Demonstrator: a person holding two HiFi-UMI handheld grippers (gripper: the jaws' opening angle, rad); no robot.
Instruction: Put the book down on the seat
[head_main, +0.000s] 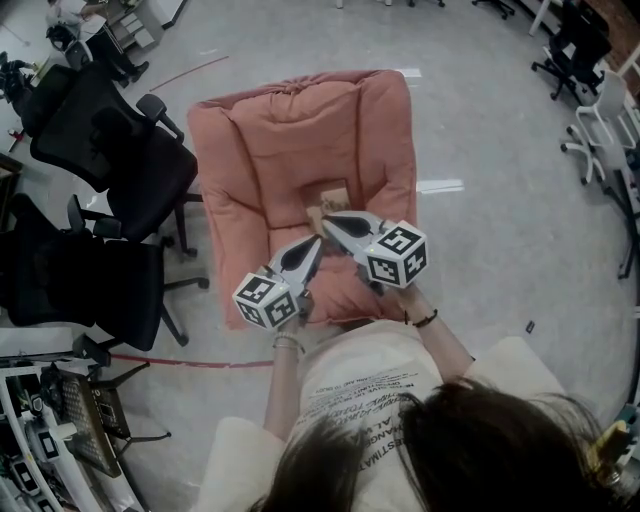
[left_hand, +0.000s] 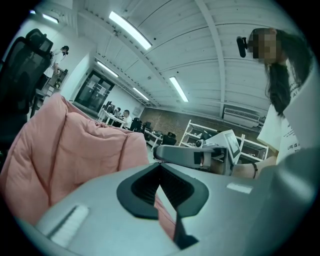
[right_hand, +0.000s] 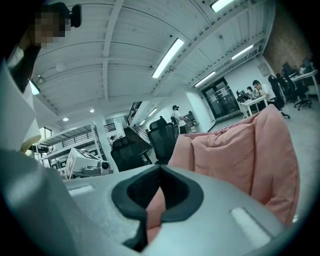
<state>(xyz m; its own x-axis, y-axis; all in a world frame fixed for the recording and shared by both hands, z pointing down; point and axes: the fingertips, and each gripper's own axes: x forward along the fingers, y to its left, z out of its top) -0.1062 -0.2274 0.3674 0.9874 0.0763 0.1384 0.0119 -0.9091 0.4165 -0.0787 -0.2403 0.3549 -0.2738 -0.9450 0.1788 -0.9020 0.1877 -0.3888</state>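
The person's shirt (left_hand: 294, 131) reads "LIFE IS A".

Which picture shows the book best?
The head view. There the book lies small and tan on the pink seat, seen from above. The left and right gripper views show the seat's pink cushion and the room, but no book.

You stand in an open-plan office or lab: black swivel chairs (head_main: 95, 140) at the head view's left on a polished grey floor (head_main: 500, 130), with ceiling strip lights (right_hand: 168, 57), metal shelving (left_hand: 194, 131) and occupied desks (right_hand: 252, 104) in the gripper views.
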